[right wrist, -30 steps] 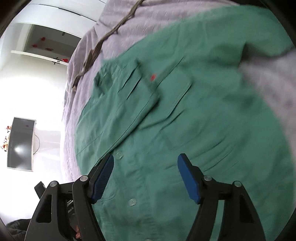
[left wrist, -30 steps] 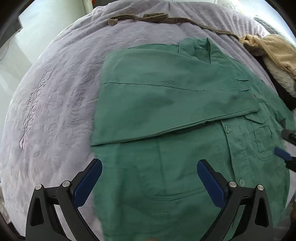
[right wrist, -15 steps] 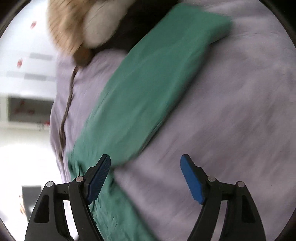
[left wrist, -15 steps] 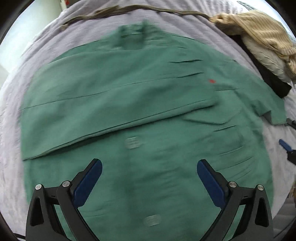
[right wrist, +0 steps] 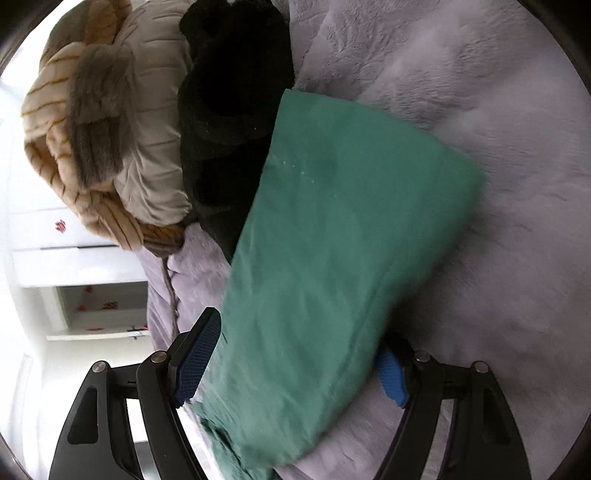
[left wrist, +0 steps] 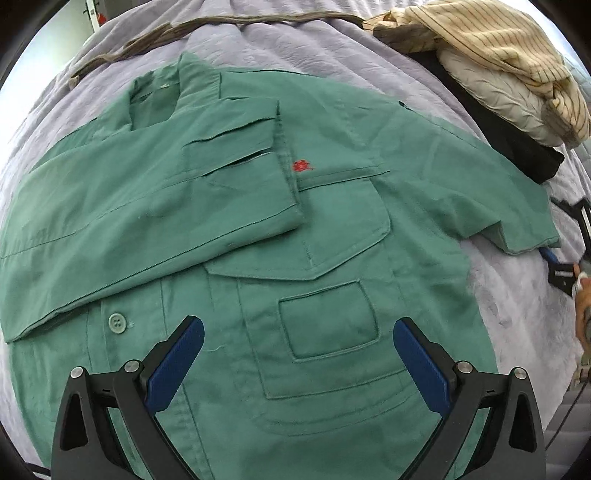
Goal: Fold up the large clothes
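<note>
Lilac blanket (left wrist: 332, 55); green shirt (left wrist: 229, 206), red logo (left wrist: 303, 166) unreadable; left claw (left wrist: 297, 354), right claw (right wrist: 295, 365) both agape.

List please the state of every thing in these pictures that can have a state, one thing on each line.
green shirt: spread flat, front up, one sleeve folded across the chest, the other still stretched out
outstretched sleeve: lies between the right gripper's open jaws, not pinched
left gripper: open, above the chest pocket, holding nothing
right gripper: open
pile of clothes: heaped, unfolded
brown cord: lying loose across the blanket
</note>
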A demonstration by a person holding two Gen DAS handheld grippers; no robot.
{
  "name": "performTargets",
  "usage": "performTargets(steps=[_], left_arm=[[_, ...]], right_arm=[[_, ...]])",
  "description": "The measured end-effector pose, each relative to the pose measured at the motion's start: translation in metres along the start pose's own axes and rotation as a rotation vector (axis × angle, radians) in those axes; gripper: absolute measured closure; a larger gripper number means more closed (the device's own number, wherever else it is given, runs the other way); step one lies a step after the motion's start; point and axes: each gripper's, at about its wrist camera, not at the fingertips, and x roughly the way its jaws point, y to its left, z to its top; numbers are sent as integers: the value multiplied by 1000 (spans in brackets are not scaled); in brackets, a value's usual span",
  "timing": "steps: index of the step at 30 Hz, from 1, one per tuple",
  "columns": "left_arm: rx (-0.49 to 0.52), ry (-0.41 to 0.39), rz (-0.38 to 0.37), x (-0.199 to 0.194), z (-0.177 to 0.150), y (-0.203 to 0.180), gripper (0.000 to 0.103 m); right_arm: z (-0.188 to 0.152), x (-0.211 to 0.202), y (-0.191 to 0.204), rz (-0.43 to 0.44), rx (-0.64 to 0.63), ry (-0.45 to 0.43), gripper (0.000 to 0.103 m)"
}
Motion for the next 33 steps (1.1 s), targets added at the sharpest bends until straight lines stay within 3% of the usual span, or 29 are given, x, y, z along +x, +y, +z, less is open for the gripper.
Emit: performTargets(steps=[2, 3, 4, 8, 12, 16, 19, 20, 23, 27, 31, 32, 33], left_arm=[[-4, -1, 1, 1, 2, -2, 0], [-8, 0, -4, 3, 3, -2, 0], [-15, 2, -10, 3, 3, -1, 0], [-51, -8, -24, -1, 3, 7, 0], [-82, -39, -24, -8, 5, 28, 0], [-129, -74, -1, -15, 9, 61, 0], [-168, -93, 20, -22, 10, 88, 0], [-180, -98, 31, -25, 11, 98, 0], [-192, -116, 67, -34, 10, 125, 0], [-199, -158, 122, -46, 11, 163, 0], [-238, -162, 153, -45, 5, 199, 0], [-249, -157, 159, -42, 3, 206, 0], [-259, -151, 163, -39, 0, 212, 0]], right_arm=[[3, 5, -1, 20, 40, 23, 43], [2, 8, -3, 32, 57, 42, 76], [2, 12, -3, 49, 77, 67, 99], [-5, 19, 23, 105, 7, 85, 99], [-35, 32, 82, 204, -131, 163, 99], [-87, 57, 150, 274, -300, 267, 99], [-151, 86, 214, 267, -536, 355, 98], [-185, 100, 238, 254, -649, 392, 98], [-263, 136, 265, 209, -824, 493, 97], [-367, 198, 250, 49, -986, 649, 97], [-420, 242, 200, -191, -1064, 685, 93], [-423, 250, 189, -250, -1049, 684, 93], [-419, 251, 179, -256, -985, 697, 92]])
